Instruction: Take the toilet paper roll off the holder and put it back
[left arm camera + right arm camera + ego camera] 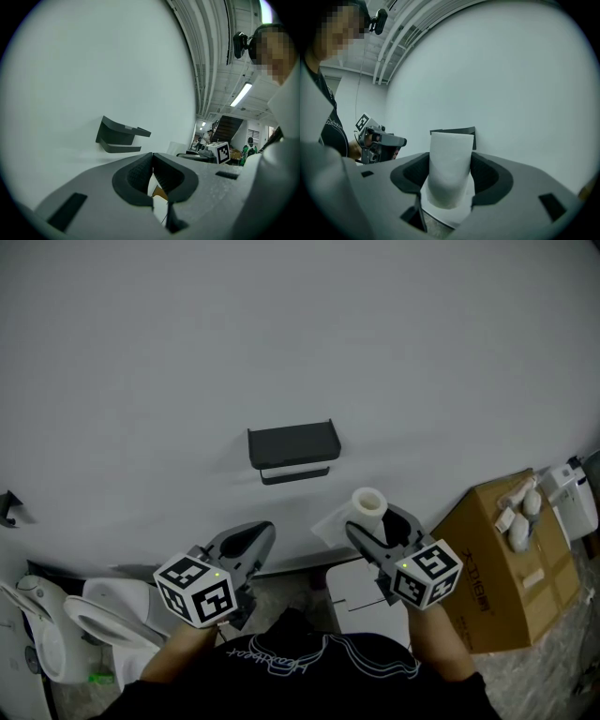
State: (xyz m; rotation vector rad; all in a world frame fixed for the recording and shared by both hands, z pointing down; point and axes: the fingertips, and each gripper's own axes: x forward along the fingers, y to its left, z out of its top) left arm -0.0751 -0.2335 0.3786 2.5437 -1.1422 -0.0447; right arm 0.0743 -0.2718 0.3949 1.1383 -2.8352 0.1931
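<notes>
Right tongs (380,529) grip 1 toilet paper roll (368,504); left tongs (258,535) closed, empty; 1 holder (292,448).

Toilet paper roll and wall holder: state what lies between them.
Nothing. In the head view, only bare wall separates the toilet paper roll, clamped in the right gripper, from the empty black holder.

Nothing can be read with certainty; white script runs across the black shirt (281,659), upside down and too unclear to make out; faint print on the box (506,563) is too small to read; the left cube (197,590) and right cube (428,573) carry black-and-white square markers, no letters.
</notes>
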